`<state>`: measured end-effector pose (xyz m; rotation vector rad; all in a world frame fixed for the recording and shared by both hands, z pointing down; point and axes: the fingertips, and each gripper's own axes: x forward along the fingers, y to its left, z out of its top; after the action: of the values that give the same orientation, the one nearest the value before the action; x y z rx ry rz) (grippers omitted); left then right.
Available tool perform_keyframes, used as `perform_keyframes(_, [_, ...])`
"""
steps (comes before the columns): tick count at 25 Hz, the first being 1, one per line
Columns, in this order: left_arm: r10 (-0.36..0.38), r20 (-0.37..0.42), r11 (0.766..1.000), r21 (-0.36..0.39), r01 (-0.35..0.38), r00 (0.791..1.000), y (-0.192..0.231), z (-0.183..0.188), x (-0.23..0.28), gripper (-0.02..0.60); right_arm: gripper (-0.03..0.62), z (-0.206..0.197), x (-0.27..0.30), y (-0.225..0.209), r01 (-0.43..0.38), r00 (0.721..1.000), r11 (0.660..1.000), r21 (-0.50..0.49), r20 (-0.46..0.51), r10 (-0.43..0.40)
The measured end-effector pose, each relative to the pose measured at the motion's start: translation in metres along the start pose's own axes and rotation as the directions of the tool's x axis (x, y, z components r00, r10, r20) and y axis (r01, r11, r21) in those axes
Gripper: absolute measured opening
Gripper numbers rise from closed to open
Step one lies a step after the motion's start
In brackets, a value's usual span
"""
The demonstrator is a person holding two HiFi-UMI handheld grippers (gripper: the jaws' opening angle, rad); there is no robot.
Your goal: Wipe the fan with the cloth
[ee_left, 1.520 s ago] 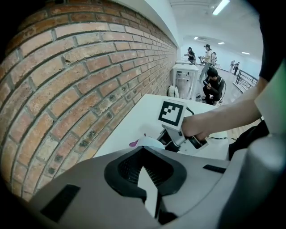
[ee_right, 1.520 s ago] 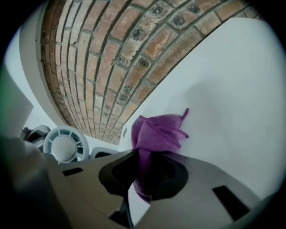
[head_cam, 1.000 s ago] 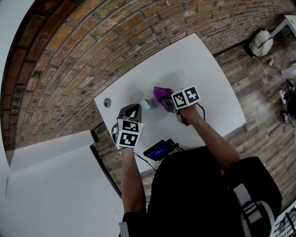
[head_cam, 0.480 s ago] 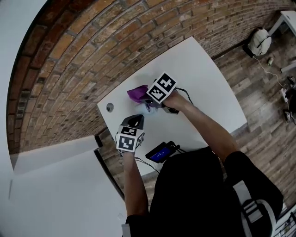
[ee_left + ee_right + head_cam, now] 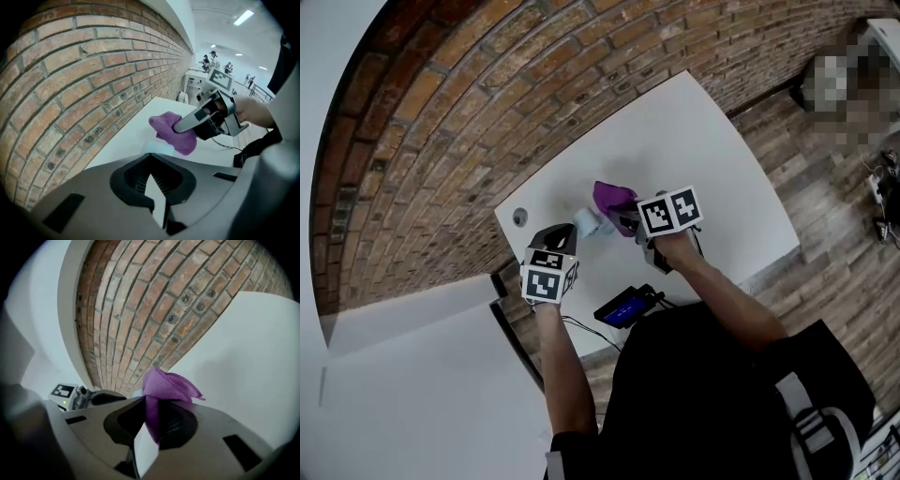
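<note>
Cloth (image 5: 612, 198) back beside fan (image 5: 586, 223), clamped in right gripper (image 5: 627, 220); left gripper (image 5: 564, 233) closed; device (image 5: 623, 307) nearby.

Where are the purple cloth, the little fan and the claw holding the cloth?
purple cloth (image 5: 611, 197): head view, its bunched top.
fan (image 5: 588, 223): head view, its pale blue body.
right claw (image 5: 178, 127): left gripper view, its tips on the cloth.

grey left claw (image 5: 572, 231), grey right claw (image 5: 625, 221), marker cubes (image 5: 548, 279), black top (image 5: 694, 375)
</note>
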<state>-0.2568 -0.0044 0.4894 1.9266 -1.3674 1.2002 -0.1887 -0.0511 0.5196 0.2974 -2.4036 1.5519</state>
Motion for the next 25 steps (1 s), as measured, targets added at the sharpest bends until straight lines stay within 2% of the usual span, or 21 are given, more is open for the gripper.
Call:
perform_keyframes(2, [-0.014,-0.02,0.998,0.062,0.015,1.0,-0.012,0.006,0.001,0.0,0.061,0.02,-0.003,0.03,-0.069,0.997,0.997,-0.037,0.036,0.07])
perform_keyframes(4, [-0.011,-0.048,0.993,0.113,0.017,0.999,-0.016,0.006,0.004,0.0,0.061,0.031,0.006,0.065,-0.139,0.99,0.984,-0.114,0.004,0.14])
perform_keyframes(5, [-0.007,-0.061,0.991,0.132,0.015,0.998,-0.016,0.005,0.005,0.0,0.061,0.03,0.015,0.075,-0.154,0.988,0.976,-0.152,-0.035,0.15])
perform_keyframes(7, [-0.007,-0.086,0.988,0.155,0.02,0.996,-0.018,0.004,0.006,0.0,0.061,0.019,0.033,0.077,-0.14,0.986,0.966,-0.218,-0.124,0.115])
perform_keyframes(9, [-0.013,-0.102,0.986,0.163,0.029,0.995,-0.02,0.003,0.006,0.0,0.061,0.01,0.042,0.067,-0.119,0.983,0.963,-0.242,-0.163,0.08])
perform_keyframes(12, [-0.024,-0.108,0.986,0.163,0.041,0.994,-0.02,0.005,0.007,0.0,0.061,0.013,0.038,0.05,-0.096,0.99,0.971,-0.22,-0.12,0.071])
perform_keyframes(15, [-0.027,-0.105,0.987,0.157,0.043,0.994,-0.017,0.005,0.007,0.0,0.061,0.015,0.039,0.017,-0.058,0.996,0.989,-0.139,-0.079,0.048])
perform_keyframes(18, [-0.022,-0.108,0.987,0.154,0.039,0.994,-0.017,0.003,0.006,0.0,0.061,-0.016,0.049,-0.024,-0.012,0.986,0.998,-0.065,-0.168,0.001])
perform_keyframes(20, [-0.025,-0.11,0.988,0.152,0.042,0.994,-0.019,0.003,0.006,0.0,0.061,-0.028,0.047,-0.039,0.011,0.984,1.0,-0.022,-0.177,-0.015])
perform_keyframes(23, [-0.031,-0.105,0.988,0.146,0.046,0.994,-0.019,0.005,0.007,0.0,0.061,-0.008,0.033,-0.034,0.03,0.996,1.0,-0.006,-0.086,-0.031])
perform_keyframes(25, [-0.029,-0.102,0.988,0.146,0.044,0.994,-0.018,0.005,0.007,0.0,0.061,0.013,0.025,-0.002,-0.03,0.999,0.998,-0.056,-0.045,0.027])
